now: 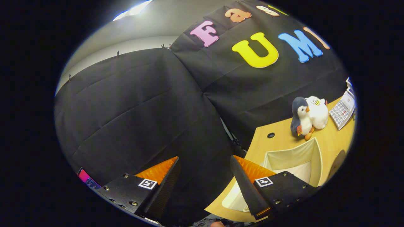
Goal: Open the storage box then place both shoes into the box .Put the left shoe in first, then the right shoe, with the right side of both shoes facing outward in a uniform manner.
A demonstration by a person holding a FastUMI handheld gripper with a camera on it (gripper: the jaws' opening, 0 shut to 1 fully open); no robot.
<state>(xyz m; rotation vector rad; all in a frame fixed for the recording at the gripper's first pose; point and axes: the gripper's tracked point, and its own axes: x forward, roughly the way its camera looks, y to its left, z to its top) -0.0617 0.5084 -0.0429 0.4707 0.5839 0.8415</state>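
My gripper [205,162] is tilted and raised off the table, open, with nothing between its fingers; the booth's black cloth wall lies beyond them. To the right of the right finger stands the cream storage box [315,157] on the wooden table [281,142], its top open and its pale inside showing. The right finger covers the box's near part.
Two plush toys, a grey-and-white penguin [301,118] and a white one [317,112], sit on the table beyond the box. A calculator [342,110] lies to their right. A small round hole [270,135] is in the tabletop near the wall.
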